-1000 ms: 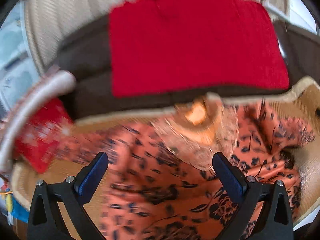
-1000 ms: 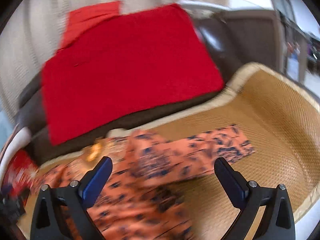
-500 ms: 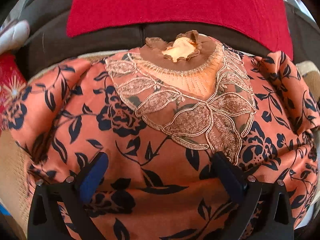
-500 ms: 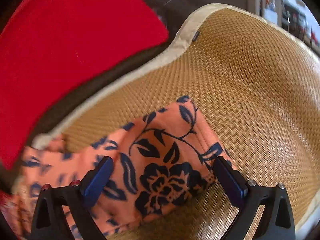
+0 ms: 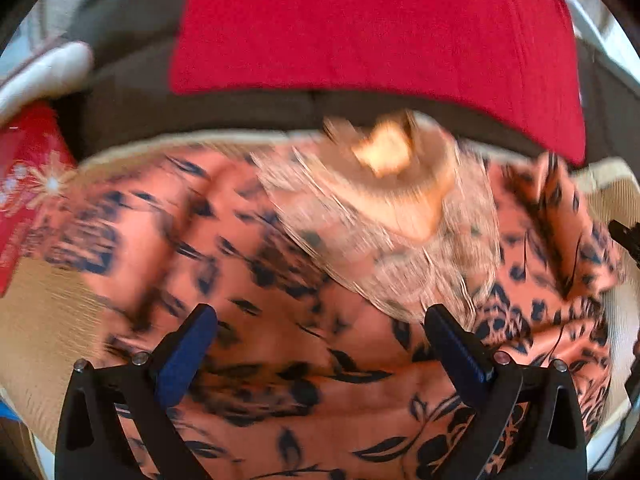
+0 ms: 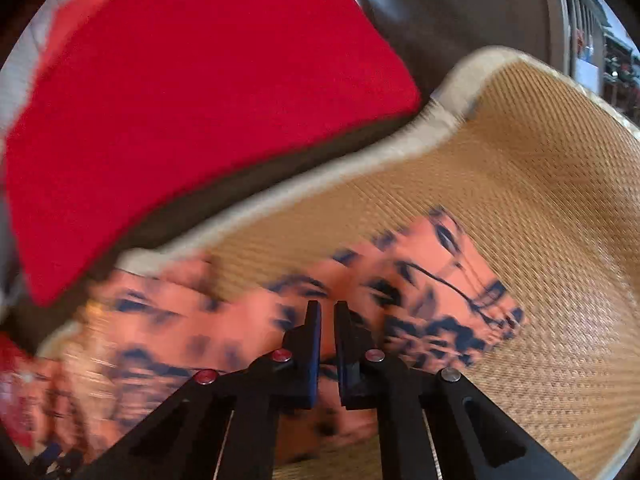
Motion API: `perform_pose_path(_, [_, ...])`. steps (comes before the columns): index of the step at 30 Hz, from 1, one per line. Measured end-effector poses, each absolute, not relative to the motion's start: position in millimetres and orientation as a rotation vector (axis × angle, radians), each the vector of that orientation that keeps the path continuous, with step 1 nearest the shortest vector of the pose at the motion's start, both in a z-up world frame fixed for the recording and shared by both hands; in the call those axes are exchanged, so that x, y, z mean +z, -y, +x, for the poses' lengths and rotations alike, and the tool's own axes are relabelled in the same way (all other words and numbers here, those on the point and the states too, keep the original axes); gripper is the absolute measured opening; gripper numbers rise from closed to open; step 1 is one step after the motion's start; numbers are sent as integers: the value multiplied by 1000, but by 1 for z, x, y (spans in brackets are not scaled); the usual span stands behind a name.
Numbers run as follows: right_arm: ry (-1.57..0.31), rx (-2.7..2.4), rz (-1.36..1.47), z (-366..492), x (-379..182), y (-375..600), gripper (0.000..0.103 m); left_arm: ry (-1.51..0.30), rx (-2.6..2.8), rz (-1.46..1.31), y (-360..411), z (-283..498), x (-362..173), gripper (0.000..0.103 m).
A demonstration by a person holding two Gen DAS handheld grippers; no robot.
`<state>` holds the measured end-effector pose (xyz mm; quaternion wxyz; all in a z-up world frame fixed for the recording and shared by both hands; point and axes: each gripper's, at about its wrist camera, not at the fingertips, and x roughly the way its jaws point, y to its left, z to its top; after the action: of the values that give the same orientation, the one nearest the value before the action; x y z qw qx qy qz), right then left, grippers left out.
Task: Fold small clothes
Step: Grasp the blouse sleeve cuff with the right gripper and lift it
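Right wrist view: folding barely begun, first pinch just made on a sleeve.

The orange floral blouse [image 5: 304, 344] lies spread on the woven mat [image 6: 540, 184], collar toward the mat's far edge by the red cushion [image 5: 376, 24]; no fold is visible yet; the right gripper [image 6: 327, 312] has just been closing, its jaws pressed almost together over the sleeve [image 6: 420, 292], apparently nipping the cloth, though blur hides the contact; the left gripper [image 5: 320, 336] hovers spread wide over the blouse's middle, gripping nothing; sleeves and body remain to fold.

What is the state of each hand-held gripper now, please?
Left hand-held gripper: open, holding nothing, over the orange floral garment.
Right hand-held gripper: just closed on the garment's sleeve.
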<state>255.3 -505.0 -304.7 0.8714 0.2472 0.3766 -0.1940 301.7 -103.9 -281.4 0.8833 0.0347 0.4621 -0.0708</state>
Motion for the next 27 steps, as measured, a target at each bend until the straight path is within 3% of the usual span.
perform_pose_path(6, [-619,-235,574,235,-257,474,10,-878,-20,11,60,294,-270,103])
perform_pose_path(8, [-612,-199,717,218,-261,491,13,-902,4,-14,50,294,-272,103])
perform_pose_path(10, [-659,-152,911,209,-281,523,30,-911,-7,-34,45,293,-272,103])
perform_pose_path(11, [-676,-160,976,200,-288,529,65,-906,0,-30,46,294,-271,103])
perform_pose_path(12, [-685,-190,1039,188,-299,536,91,-902,3,-26,48,295,-270,103])
perform_pose_path(17, [-716,-202,1256,170,-331,554,90,-884,-38,-2,72,293,-269,103])
perform_pose_path(27, [-730,-556,1045,185,-347,581,64,-853,-81,132,100,292,-274,103])
